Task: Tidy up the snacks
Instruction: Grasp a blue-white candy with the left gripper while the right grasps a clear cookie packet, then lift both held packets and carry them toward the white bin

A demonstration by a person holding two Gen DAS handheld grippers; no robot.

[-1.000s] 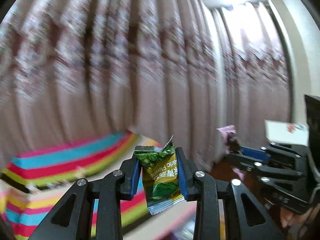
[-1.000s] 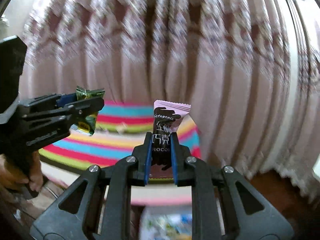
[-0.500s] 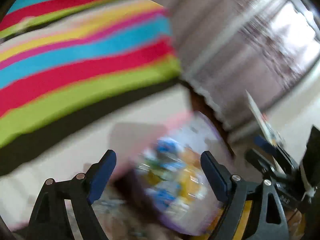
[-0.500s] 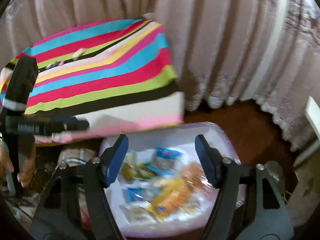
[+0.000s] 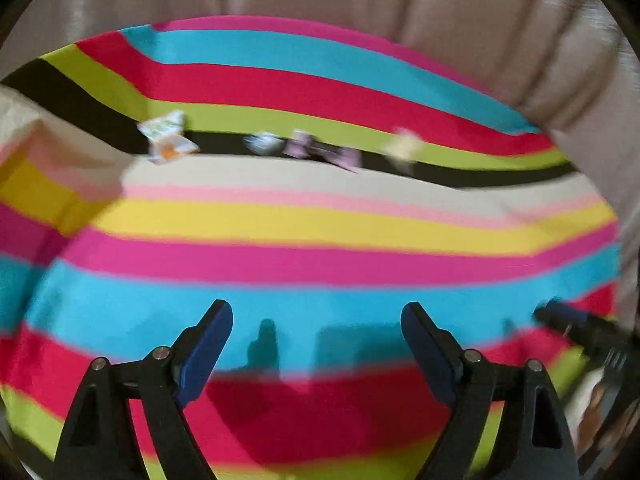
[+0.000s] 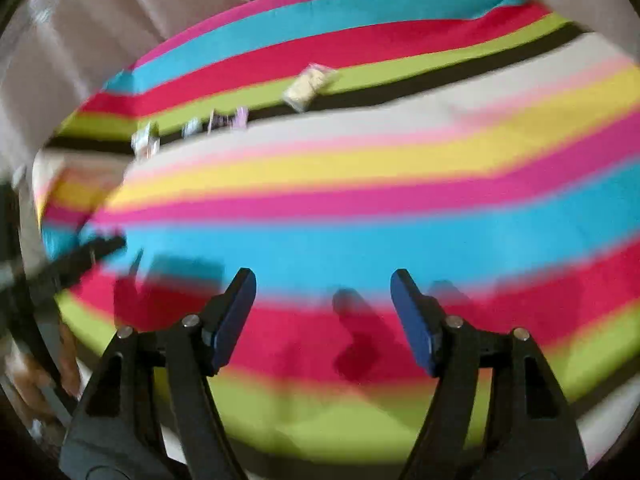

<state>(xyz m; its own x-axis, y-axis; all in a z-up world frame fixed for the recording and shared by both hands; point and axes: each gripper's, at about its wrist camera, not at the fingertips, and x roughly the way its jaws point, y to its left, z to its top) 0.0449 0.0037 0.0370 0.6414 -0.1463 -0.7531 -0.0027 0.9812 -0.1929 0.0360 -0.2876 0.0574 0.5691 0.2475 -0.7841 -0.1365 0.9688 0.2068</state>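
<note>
Left gripper [image 5: 316, 344]: jaws spread wide, nothing between the blue pads [image 5: 208, 344], touching nothing; poised over the turquoise stripe of the striped cloth [image 5: 320, 220].

Right gripper [image 6: 323, 312]: jaws likewise well apart and empty, pads clear of the cloth; over the border of the turquoise and red stripes. It shows as a dark blur at the right edge of the left wrist view, just beside the left gripper.

Striped cloth: covers the whole work surface in bands of pink, turquoise, red, lime, black, cream and yellow. The near half is bare, giving both grippers open room.

Snacks, all lying along the black stripe on the far side of the cloth, well apart from both grippers:
- white-and-orange packet [image 5: 166, 142], at the left end
- small pale wrapped sweet [image 5: 264, 144], to its right
- lilac wrapper [image 5: 324, 152], next along
- cream packet [image 5: 404, 148], at the right end, overlapping the lime stripe.

Curtain [image 5: 460, 12]: pinkish-beige folds hanging just beyond the cloth's far edge and round its right side.

All frames motion-blurred.
</note>
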